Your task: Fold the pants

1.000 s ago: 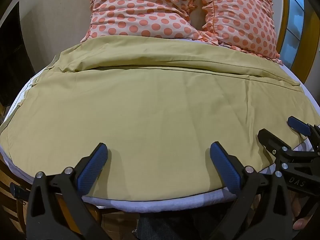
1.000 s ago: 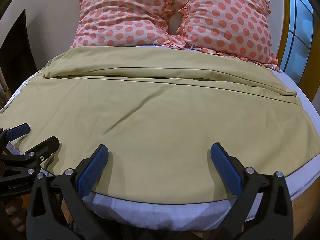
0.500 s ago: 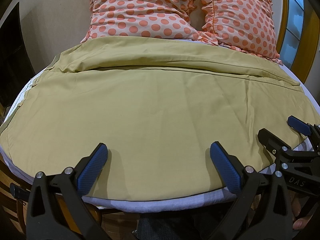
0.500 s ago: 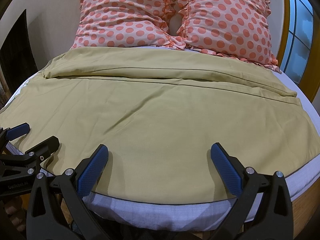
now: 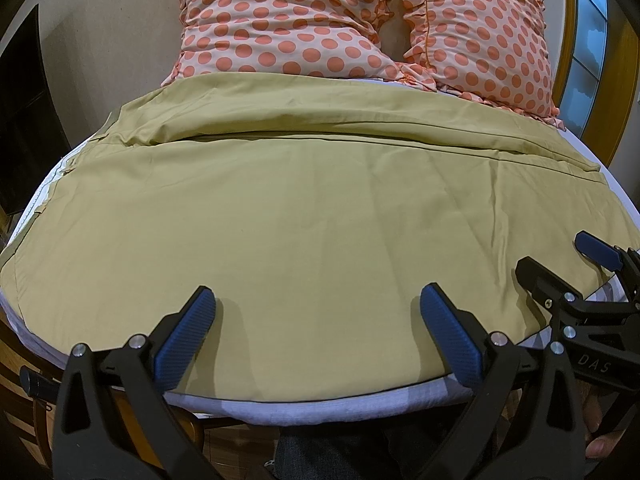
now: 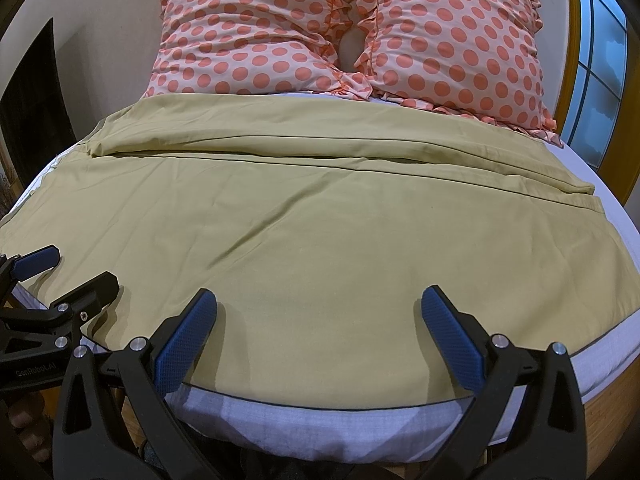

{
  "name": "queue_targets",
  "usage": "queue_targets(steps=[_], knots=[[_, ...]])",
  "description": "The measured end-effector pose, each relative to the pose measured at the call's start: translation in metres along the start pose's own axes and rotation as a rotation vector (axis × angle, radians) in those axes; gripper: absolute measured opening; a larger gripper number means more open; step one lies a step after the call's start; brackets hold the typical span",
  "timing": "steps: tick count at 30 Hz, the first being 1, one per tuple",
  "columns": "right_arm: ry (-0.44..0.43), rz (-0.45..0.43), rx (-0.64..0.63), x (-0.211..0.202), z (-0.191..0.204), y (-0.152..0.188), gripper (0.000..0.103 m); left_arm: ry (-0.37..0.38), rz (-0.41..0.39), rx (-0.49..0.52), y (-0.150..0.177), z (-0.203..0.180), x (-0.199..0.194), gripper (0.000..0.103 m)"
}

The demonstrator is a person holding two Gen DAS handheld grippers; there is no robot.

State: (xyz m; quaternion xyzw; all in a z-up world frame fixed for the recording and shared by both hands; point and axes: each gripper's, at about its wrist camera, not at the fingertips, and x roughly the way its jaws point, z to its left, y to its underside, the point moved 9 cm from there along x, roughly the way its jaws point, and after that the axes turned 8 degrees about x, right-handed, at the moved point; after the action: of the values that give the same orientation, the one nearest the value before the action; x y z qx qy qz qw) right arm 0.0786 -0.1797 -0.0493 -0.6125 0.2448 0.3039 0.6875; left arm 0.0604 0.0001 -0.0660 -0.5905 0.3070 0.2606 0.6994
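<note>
Two black plastic tools hang over the near edge of the bed (image 6: 320, 420), the left tool (image 5: 316, 332) and the right tool (image 6: 320, 332), both spread wide with nothing between their bumpy blue rubber pads (image 5: 186, 336). Soft, smooth yellow-green pants (image 5: 320, 220) lie flat across the white mattress, with a long fold near two puffy pink pillows (image 6: 280, 32) covered in orange dots and frilly edges. White letters "DAS" show on the right tool's side in the left view, and the writing on the left tool's side in the right view is too blurry to read.
</note>
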Motion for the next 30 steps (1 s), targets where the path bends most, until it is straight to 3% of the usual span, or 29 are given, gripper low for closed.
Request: queue_targets(steps=[30], knots=[[-0.002, -0.013, 0.002, -0.0025, -0.0003, -0.0021, 0.102, -0.001, -0.004, 0.001, -0.0004, 0.0001, -0.0001, 0.101]])
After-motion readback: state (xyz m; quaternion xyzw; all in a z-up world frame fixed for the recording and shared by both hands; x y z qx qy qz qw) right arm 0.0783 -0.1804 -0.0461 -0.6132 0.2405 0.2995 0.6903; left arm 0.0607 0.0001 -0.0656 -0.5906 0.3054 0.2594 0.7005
